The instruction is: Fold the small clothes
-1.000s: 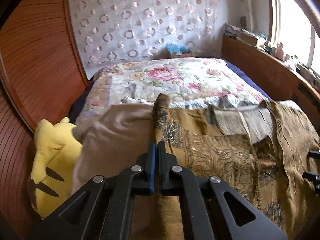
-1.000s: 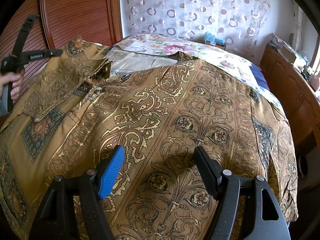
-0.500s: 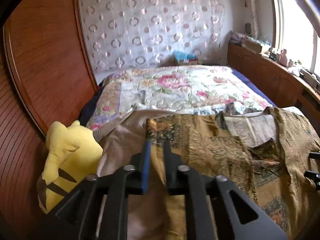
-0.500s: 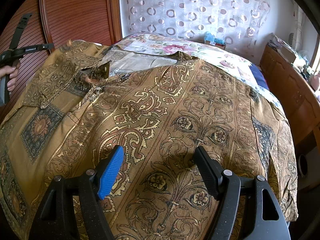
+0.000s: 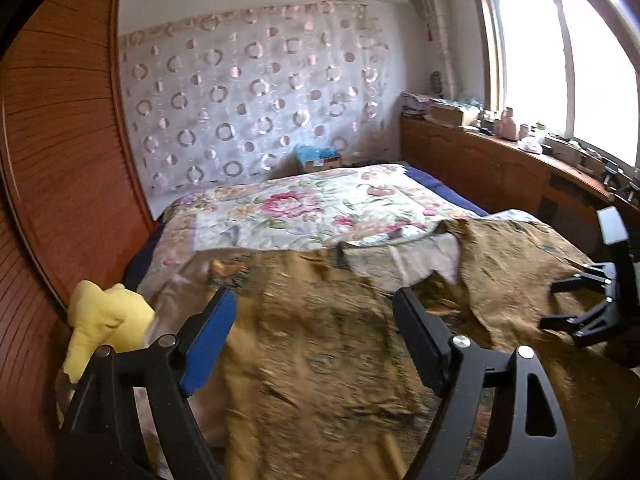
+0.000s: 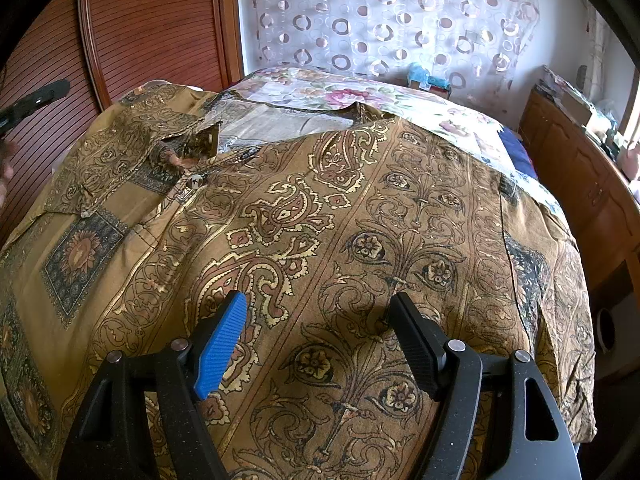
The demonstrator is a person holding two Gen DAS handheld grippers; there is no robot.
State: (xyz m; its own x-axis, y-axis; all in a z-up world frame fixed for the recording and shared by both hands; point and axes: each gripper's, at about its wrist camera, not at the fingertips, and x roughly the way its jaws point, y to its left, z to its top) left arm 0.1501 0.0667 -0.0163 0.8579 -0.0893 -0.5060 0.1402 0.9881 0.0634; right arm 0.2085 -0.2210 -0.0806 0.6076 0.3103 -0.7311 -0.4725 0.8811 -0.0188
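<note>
In the left wrist view, a wooden wardrobe door [image 5: 60, 152] fills the nine o'clock side. Below it, at about eight o'clock, a yellow plush toy [image 5: 106, 322] lies at the bed's edge, just beside the blue pad of the left hand-held gripper [image 5: 312, 344]. That gripper's jaws are opening, already spread wide; the fabric lies beneath and beyond them, with nothing pinched between the pads. The patterned brown shirt [image 5: 328, 344] is spread across the near part of the bed [image 5: 304, 208], from the centre out to three o'clock, with a pale inner side showing around the collar at about one o'clock. Beyond it, at twelve o'clock, the floral quilt runs up to a curtain with ring motifs [image 5: 256, 100]. At three o'clock the right hand-held gripper [image 5: 576, 312] shows over the shirt's far side, and a window [image 5: 560, 60] stands above a cluttered wooden ledge at two o'clock.

In the right wrist view, the left hand-held gripper's tip [image 6: 36, 100] shows at ten o'clock, apart from the cloth. The shirt [image 6: 320, 220] covers the middle of the picture, its collar and buttons at eleven o'clock. The right hand-held gripper [image 6: 320, 336] at six o'clock has its jaws spread, with the shirt's flat surface beneath them; whether the tips touch the fabric I cannot tell.
</note>
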